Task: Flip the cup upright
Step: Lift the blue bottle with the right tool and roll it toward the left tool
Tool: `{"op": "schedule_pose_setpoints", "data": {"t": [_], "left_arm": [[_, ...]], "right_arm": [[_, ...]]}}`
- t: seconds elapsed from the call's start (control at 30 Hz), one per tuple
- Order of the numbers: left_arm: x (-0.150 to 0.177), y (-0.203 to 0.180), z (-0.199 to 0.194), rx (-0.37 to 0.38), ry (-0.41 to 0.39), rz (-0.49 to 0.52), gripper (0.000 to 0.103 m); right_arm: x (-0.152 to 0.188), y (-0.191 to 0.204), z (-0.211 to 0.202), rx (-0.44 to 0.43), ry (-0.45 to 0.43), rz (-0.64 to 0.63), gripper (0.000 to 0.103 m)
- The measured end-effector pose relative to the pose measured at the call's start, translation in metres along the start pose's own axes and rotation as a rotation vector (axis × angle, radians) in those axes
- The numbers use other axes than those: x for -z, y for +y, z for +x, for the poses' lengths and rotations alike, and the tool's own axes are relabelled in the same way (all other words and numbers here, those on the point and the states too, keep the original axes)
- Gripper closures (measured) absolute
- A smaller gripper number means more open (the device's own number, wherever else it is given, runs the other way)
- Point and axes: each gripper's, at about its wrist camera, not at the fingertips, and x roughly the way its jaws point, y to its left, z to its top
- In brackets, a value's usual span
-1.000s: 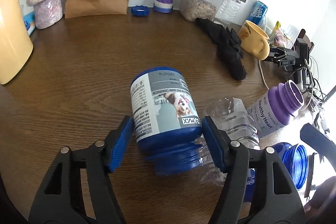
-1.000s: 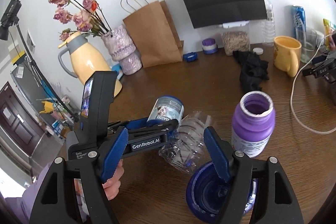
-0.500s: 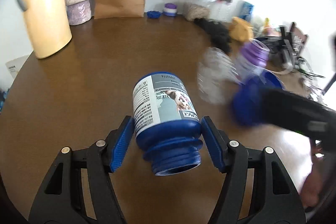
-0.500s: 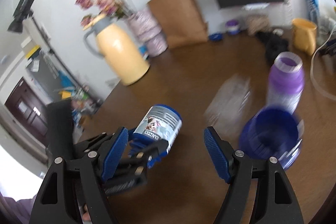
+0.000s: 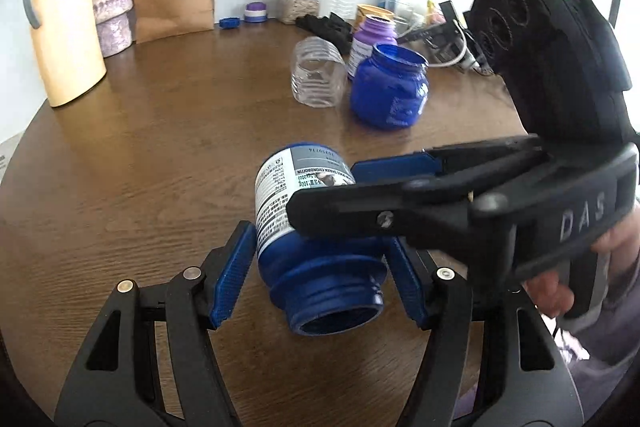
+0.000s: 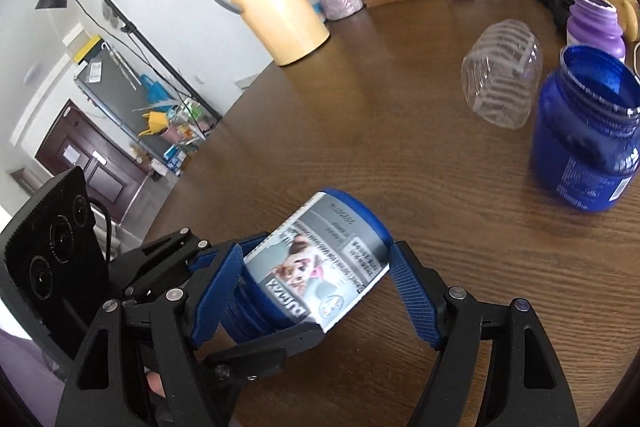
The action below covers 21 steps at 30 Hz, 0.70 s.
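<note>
Left wrist view shows our left gripper (image 5: 320, 275) with its fingers (image 5: 234, 273) pressed on both sides of the blue jar (image 5: 316, 231). The jar is lifted off the brown bench (image 5: 160, 147) and tipped over, with its open mouth facing back toward us and its bottom pointing away.

Our right gripper (image 6: 316, 297) comes in from the side. Its fingers (image 6: 414, 293) are spread apart around the jar's label. We cannot tell if they touch the jar yet.

So the jar is picked up, but it is not standing the right way. We think we must turn it mouth up and set it down on the bench.

Farther back, another blue jar (image 5: 390, 87) stands mouth up, just beside a clear cup (image 5: 318, 73) and a purple bottle (image 5: 372, 39).
</note>
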Motion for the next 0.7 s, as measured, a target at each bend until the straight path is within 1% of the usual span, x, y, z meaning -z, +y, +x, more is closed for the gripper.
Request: {"op": "schedule_pose_setpoints", "data": {"t": [0.1, 0.17, 0.23, 0.33, 0.43, 0.5, 0.53, 0.57, 0.6, 0.63, 0.67, 0.7], "left_arm": [[0.008, 0.005, 0.0, 0.061, 0.02, -0.013, 0.042], [0.012, 0.006, -0.003, 0.079, 0.005, -0.005, 0.042], [0.013, 0.008, -0.004, 0.097, 0.002, -0.001, 0.042], [0.013, 0.01, -0.004, 0.123, 0.005, 0.015, 0.042], [0.013, 0.014, -0.002, 0.15, 0.011, 0.017, 0.041], [0.012, 0.018, 0.0, 0.161, 0.025, -0.001, 0.039], [0.012, 0.019, 0.001, 0.155, 0.029, -0.011, 0.033], [0.013, 0.02, 0.002, 0.145, 0.03, -0.017, 0.026], [0.014, 0.021, 0.002, 0.133, 0.03, -0.023, 0.023], [0.015, 0.023, 0.002, 0.129, 0.031, -0.032, 0.019], [0.015, 0.024, 0.002, 0.134, 0.031, -0.039, 0.018], [0.016, 0.024, 0.001, 0.142, 0.03, -0.048, 0.017]], "right_arm": [[0.0, -0.005, 0.01, 0.001, 0.034, 0.001, 0.024], [0.001, -0.006, 0.012, -0.024, 0.038, 0.006, 0.023], [0.0, -0.005, 0.014, -0.029, 0.045, -0.006, 0.023], [-0.004, 0.002, 0.017, -0.012, 0.062, -0.056, 0.023], [-0.008, 0.008, 0.021, -0.016, 0.085, -0.111, 0.022], [-0.009, 0.009, 0.021, -0.015, 0.082, -0.131, 0.022], [-0.007, 0.01, 0.021, -0.017, 0.081, -0.131, 0.022], [-0.007, 0.007, 0.02, -0.016, 0.072, -0.114, 0.024], [-0.004, 0.004, 0.017, -0.019, 0.063, -0.09, 0.027], [-0.004, -0.001, 0.016, -0.034, 0.051, -0.053, 0.036], [-0.002, -0.006, 0.011, -0.04, 0.031, -0.007, 0.043], [-0.001, -0.012, 0.007, -0.04, 0.01, 0.03, 0.046]]}}
